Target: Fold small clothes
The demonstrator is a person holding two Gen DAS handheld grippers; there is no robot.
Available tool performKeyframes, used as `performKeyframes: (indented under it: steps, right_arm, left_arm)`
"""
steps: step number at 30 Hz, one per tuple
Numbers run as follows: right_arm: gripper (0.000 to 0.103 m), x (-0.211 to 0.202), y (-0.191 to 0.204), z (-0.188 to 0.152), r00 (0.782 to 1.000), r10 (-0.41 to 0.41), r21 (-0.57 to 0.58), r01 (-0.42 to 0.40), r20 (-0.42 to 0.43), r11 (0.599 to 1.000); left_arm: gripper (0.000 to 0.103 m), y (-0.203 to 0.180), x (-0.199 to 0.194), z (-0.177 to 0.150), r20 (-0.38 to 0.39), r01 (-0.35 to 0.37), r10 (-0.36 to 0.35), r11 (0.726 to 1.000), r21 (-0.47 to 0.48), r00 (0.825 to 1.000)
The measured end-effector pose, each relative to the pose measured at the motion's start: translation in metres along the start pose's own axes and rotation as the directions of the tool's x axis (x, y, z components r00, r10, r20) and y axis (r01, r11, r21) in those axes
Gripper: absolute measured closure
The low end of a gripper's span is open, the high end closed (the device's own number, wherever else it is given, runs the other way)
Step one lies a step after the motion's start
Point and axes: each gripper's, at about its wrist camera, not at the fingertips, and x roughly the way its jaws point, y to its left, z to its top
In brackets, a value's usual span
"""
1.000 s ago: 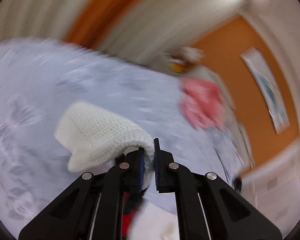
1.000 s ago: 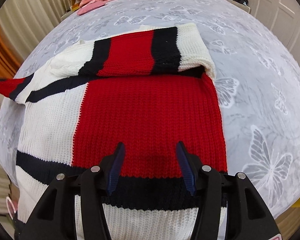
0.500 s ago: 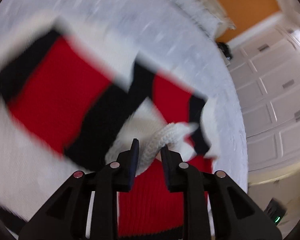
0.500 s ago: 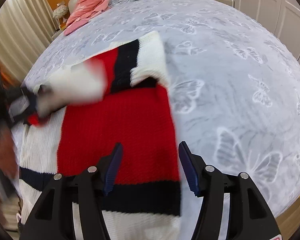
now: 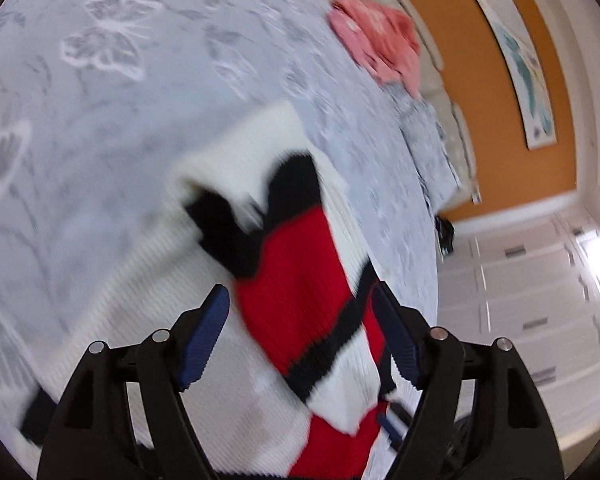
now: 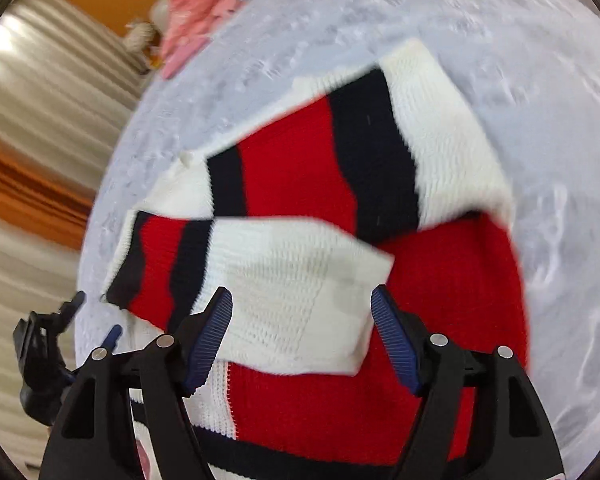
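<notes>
A red, black and white knit sweater (image 6: 440, 288) lies on the grey butterfly bedspread (image 6: 520, 60). Both sleeves are folded across its body: one (image 6: 364, 144) at the far side, the other (image 6: 284, 280) laid over it nearer me. My right gripper (image 6: 302, 336) is open and empty just above the near sleeve. My left gripper (image 5: 302, 340) is open and empty over the sweater (image 5: 296, 280); it also shows in the right wrist view (image 6: 80, 320) at the left edge. Both views are motion-blurred.
A pink garment (image 5: 380, 36) lies at the head of the bed (image 6: 196, 12). An orange wall with a picture (image 5: 520, 68) and white cupboard doors (image 5: 540, 300) stand beyond the bed. Striped curtains (image 6: 32, 120) hang at the left.
My left gripper carried the white sleeve cuff across the sweater, laid it over the body and opened, letting it go. My right gripper stayed open and shifted slightly.
</notes>
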Motion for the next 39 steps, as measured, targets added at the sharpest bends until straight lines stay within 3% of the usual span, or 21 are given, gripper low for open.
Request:
performKeyframes:
  steps: [2, 4, 5, 6, 7, 9, 12, 15, 18, 19, 20, 22, 24, 27, 28, 32, 35, 37, 39]
  right_arm:
    - [0.033, 0.012, 0.000, -0.009, 0.993, -0.112, 0.017, 0.112, -0.029, 0.994]
    - [0.031, 0.021, -0.002, -0.014, 0.992, -0.124, 0.045, 0.124, -0.015, 0.991]
    - [0.036, 0.020, 0.003, -0.014, 0.993, -0.121, 0.024, 0.121, 0.015, 0.992]
    - [0.075, 0.021, 0.013, -0.013, 0.996, -0.080, -0.039, 0.081, 0.027, 0.996]
    - [0.095, 0.024, 0.021, -0.011, 0.998, -0.062, -0.087, 0.063, 0.011, 0.994]
    - [0.094, 0.017, 0.046, 0.000, 0.999, -0.050, -0.192, 0.053, 0.021, 0.980]
    - [0.094, -0.038, 0.076, 0.035, 0.985, 0.006, -0.289, 0.045, 0.173, 0.956]
    - [0.094, -0.082, 0.080, 0.071, 0.964, 0.043, -0.325, 0.047, 0.264, 0.945]
    - [0.094, -0.050, 0.051, 0.094, 0.976, -0.063, -0.347, 0.134, 0.209, 0.928]
    - [0.094, -0.033, 0.037, 0.097, 0.982, -0.092, -0.333, 0.143, 0.165, 0.932]
    - [0.094, -0.018, 0.026, 0.097, 0.986, -0.108, -0.322, 0.143, 0.125, 0.936]
    - [0.094, -0.007, 0.020, 0.099, 0.988, -0.108, -0.325, 0.138, 0.108, 0.936]
    - [0.094, -0.014, 0.020, 0.102, 0.988, -0.089, -0.319, 0.127, 0.130, 0.939]
    - [0.094, -0.035, 0.012, 0.105, 0.981, -0.052, -0.287, 0.105, 0.187, 0.952]
    - [0.094, -0.029, 0.002, 0.103, 0.981, -0.073, -0.281, 0.123, 0.179, 0.952]
    - [0.092, 0.030, -0.037, 0.092, 0.988, -0.156, -0.291, 0.154, 0.017, 0.944]
    - [0.080, 0.007, -0.040, 0.091, 0.982, -0.166, -0.241, 0.184, 0.094, 0.953]
    - [0.077, -0.021, -0.036, 0.088, 0.952, -0.238, -0.183, 0.273, 0.192, 0.945]
    - [0.072, -0.048, -0.008, 0.082, 0.930, -0.219, -0.224, 0.290, 0.296, 0.930]
  left_arm:
    - [0.032, 0.012, 0.000, 0.007, 0.010, 0.007, -0.007, 0.999, -0.046, 1.000]
    - [0.032, 0.023, -0.001, 0.011, 0.023, 0.047, -0.045, 0.994, -0.102, 0.999]
    - [0.032, 0.025, -0.001, 0.013, 0.028, 0.065, -0.062, 0.990, -0.123, 0.998]
    - [0.032, 0.026, -0.001, 0.015, 0.035, 0.077, -0.073, 0.988, -0.133, 0.997]
    - [0.032, 0.026, -0.001, 0.018, 0.045, 0.080, -0.074, 0.987, -0.137, 0.996]
    - [0.032, 0.032, -0.006, 0.023, 0.055, 0.082, -0.075, 0.987, -0.137, 0.996]
    - [0.032, 0.026, -0.007, 0.034, 0.079, 0.085, -0.075, 0.988, -0.130, 0.994]
    - [0.033, 0.021, 0.001, 0.038, 0.070, 0.081, -0.071, 0.987, -0.141, 0.995]
    - [0.057, 0.023, 0.024, 0.034, 0.018, 0.081, -0.079, 0.977, -0.195, 0.997]
    - [0.069, 0.025, 0.031, 0.032, 0.004, 0.089, -0.091, 0.969, -0.232, 0.996]
    - [0.073, 0.027, 0.037, 0.030, -0.004, 0.113, -0.118, 0.954, -0.278, 0.993]
    - [0.083, 0.027, 0.042, 0.028, 0.001, 0.122, -0.128, 0.942, -0.313, 0.992]
    - [0.093, 0.022, 0.042, 0.030, 0.022, 0.115, -0.114, 0.950, -0.290, 0.993]
    - [0.092, 0.011, 0.035, 0.036, 0.054, 0.083, -0.073, 0.975, -0.207, 0.996]
    - [0.092, 0.008, 0.033, 0.037, 0.054, 0.055, -0.046, 0.984, -0.167, 0.997]
    - [0.093, 0.012, 0.045, 0.028, 0.008, -0.071, 0.072, 0.994, -0.087, 0.997]
    - [0.092, 0.024, 0.049, 0.019, -0.005, -0.141, 0.141, 0.985, -0.098, 0.990]
    - [0.090, 0.030, 0.047, 0.016, -0.006, -0.114, 0.114, 0.987, -0.117, 0.993]
    - [0.089, 0.030, 0.046, 0.015, -0.012, -0.106, 0.105, 0.989, -0.103, 0.994]
